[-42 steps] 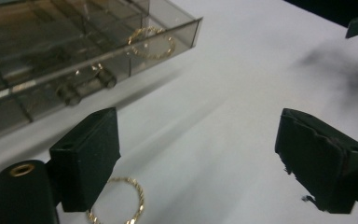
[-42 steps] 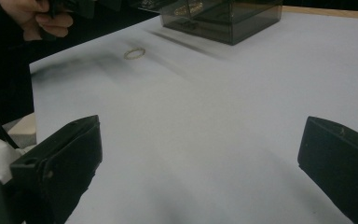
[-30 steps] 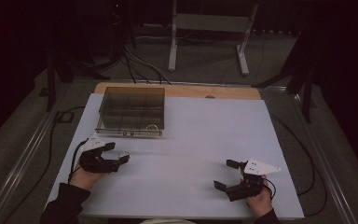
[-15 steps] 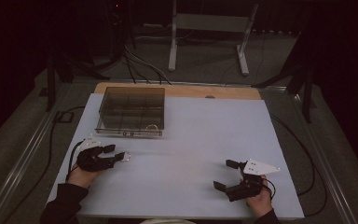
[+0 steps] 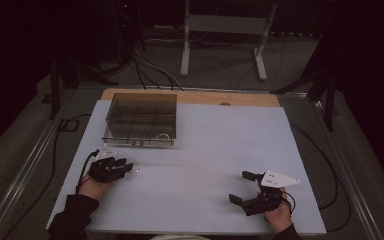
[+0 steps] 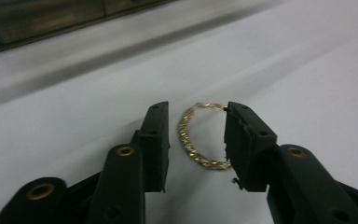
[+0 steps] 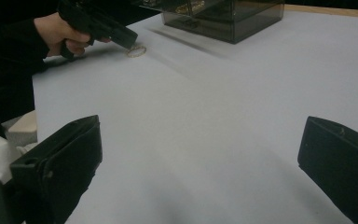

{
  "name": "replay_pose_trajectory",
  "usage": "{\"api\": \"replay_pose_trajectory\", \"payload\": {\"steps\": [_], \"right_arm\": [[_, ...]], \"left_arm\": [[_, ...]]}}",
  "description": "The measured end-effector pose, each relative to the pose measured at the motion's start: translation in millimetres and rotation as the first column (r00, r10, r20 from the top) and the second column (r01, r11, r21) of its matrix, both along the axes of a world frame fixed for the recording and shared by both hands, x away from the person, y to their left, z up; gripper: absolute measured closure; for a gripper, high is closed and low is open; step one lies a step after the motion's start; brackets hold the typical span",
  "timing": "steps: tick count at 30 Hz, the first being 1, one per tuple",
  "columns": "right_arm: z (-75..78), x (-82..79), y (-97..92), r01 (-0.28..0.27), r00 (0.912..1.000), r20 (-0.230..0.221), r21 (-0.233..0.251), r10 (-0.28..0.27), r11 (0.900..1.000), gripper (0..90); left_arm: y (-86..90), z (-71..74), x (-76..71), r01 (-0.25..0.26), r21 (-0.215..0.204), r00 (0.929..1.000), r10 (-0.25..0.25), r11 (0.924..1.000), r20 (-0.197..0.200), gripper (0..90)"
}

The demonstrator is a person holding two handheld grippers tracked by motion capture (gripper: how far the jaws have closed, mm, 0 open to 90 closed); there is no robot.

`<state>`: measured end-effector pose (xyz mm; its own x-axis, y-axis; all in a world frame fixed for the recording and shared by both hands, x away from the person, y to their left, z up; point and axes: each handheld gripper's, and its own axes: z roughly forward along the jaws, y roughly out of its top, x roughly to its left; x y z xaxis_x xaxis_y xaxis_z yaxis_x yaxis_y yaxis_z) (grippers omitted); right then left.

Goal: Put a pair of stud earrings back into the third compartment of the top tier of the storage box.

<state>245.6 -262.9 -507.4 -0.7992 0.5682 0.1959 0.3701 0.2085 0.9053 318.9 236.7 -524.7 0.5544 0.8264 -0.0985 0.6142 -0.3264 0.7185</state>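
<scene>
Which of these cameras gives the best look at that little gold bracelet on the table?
The left gripper view: the gold bracelet lies close up between the left tool's jaws, which have just been closing, its twisted links clear. The high view shows a faint ring at that tool's tip; the right gripper view shows a small far-off loop.

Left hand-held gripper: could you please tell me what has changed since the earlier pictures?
The left hand-held gripper sank toward the table and its jaws have just been closing around the gold bracelet, not yet clamped. The right hand-held gripper and box stayed put.
</scene>
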Motion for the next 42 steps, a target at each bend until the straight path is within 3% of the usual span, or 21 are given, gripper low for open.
{"api": "replay_pose_trajectory", "payload": {"steps": [7,10,14,16,24,33,42], "right_arm": [[0.0,0.0,0.0,0.000,1.0000,0.002,-0.004,0.000,1.0000,0.0],[0.1,-0.2,0.0,-0.001,1.0000,0.001,-0.004,0.001,1.0000,0.0],[-0.1,-0.1,0.1,-0.001,1.0000,-0.001,-0.005,0.001,1.0000,0.0],[-0.1,-0.1,0.2,-0.001,1.0000,-0.001,-0.004,0.001,1.0000,0.0],[0.6,-0.5,-1.1,0.006,1.0000,0.004,0.000,-0.006,1.0000,0.0],[1.3,-0.9,-2.2,0.012,0.9999,0.007,0.006,-0.012,0.9999,0.0],[1.6,-1.1,-2.4,0.011,0.9999,0.009,0.005,-0.011,0.9999,0.0]], "left_arm": [[-4.6,-1.4,3.1,-0.025,0.052,0.9997,0.024,0.9983,0.007,75.3],[-8.3,-0.2,1.6,-0.008,0.092,0.9999,0.007,0.9957,0.015,78.7],[-9.7,0.9,2.5,0.009,0.101,0.9999,-0.010,0.9948,0.003,82.3],[-9.4,1.5,3.4,0.011,0.099,0.9999,-0.011,0.9950,-0.006,86.9],[-11.7,6.0,-1.7,0.042,0.107,0.9990,-0.040,0.9934,-0.021,87.7],[-16.8,24.1,-7.0,0.077,0.081,0.9970,-0.078,0.9937,0.008,87.7],[-27.2,42.4,-8.1,0.122,0.090,0.9915,-0.126,0.9884,0.032,87.7]]}}
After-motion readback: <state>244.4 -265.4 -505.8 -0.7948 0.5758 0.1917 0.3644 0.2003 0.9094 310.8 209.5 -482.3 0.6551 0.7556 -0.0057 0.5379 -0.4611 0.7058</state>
